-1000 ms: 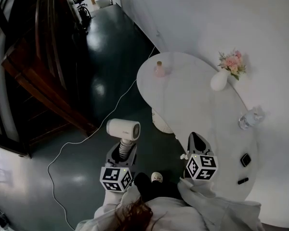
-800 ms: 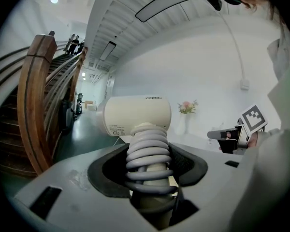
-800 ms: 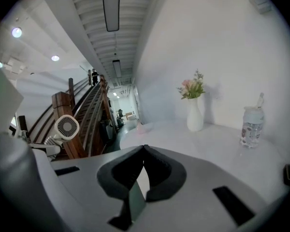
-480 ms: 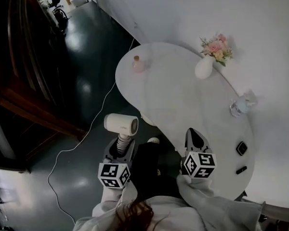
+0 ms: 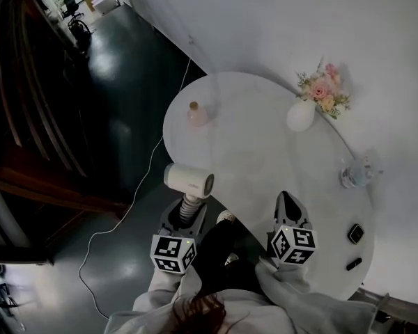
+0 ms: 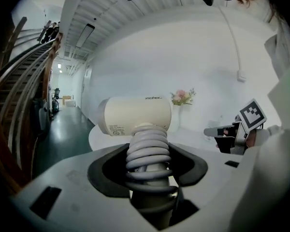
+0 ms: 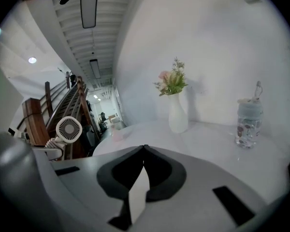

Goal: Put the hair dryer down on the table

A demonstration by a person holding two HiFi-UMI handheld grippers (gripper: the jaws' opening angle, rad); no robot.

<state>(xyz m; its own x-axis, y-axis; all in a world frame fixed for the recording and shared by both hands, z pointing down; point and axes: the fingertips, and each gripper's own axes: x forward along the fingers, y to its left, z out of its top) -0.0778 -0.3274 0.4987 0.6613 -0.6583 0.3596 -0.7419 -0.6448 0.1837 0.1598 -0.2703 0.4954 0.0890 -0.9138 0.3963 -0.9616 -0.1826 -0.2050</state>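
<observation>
Left hand-held gripper [image 5: 187, 213] pinching ribbed handle of hair dryer [image 5: 189, 180]; dryer upright in air, barrel crosswise at near-left edge of table [image 5: 258, 158]. Right hand-held gripper [image 5: 286, 202] pressed together, empty, over table's near side. Beyond: pink bottle [image 5: 196, 114] far left, flower vase [image 5: 301, 115] far, water bottle [image 5: 355, 174] right.

My left gripper [image 5: 184, 216] clamps the cream-white cylindrical hair dryer [image 5: 189, 180] upright by its ribbed grey handle, airborne beside the rounded white table [image 5: 258, 152].
</observation>
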